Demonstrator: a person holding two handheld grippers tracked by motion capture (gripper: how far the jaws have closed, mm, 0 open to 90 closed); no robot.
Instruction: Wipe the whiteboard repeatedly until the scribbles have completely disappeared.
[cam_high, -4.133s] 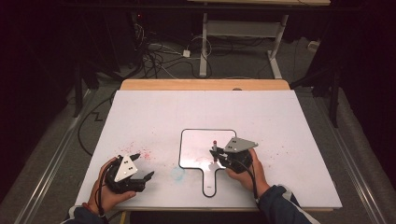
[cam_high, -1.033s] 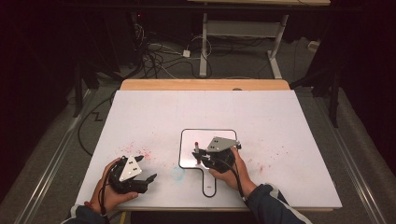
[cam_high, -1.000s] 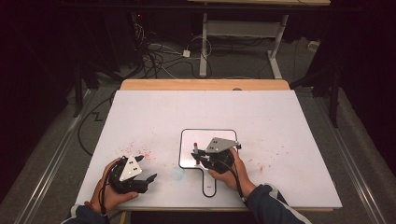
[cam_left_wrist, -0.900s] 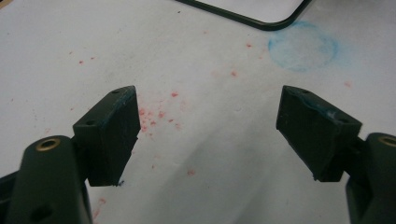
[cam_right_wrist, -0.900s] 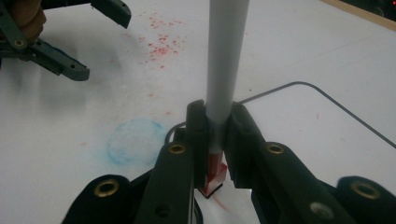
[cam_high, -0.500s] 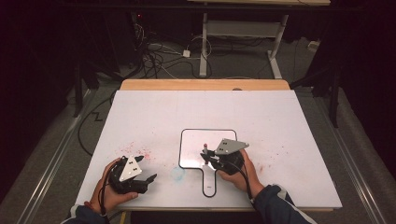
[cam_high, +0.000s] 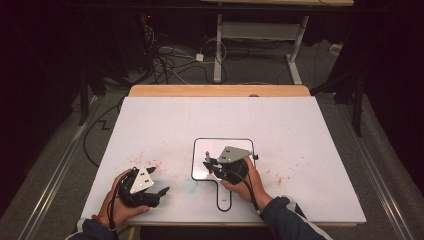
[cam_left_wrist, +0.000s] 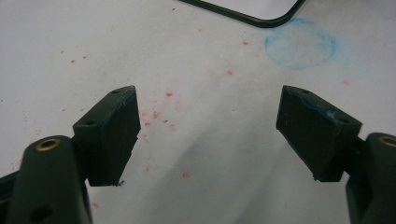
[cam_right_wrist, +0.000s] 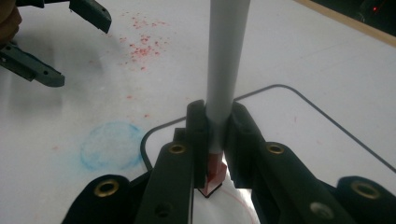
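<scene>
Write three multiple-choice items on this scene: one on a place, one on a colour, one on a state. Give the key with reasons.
1. Where is the marker's tip?
A. on the small board
B. on the wooden table edge
C. on the floor

2. What colour is the round smudge near the board's corner?
A. green
B. blue
C. yellow

3. How does the left gripper stand?
A. shut on the marker
B. shut on a cloth
C. open with nothing in it

Key: 1 A, the right gripper holds the red tip down inside the board's black rim; 2 B, both gripper views show a blue ring; 3 C, its jaws stand wide apart over bare tabletop.
</scene>
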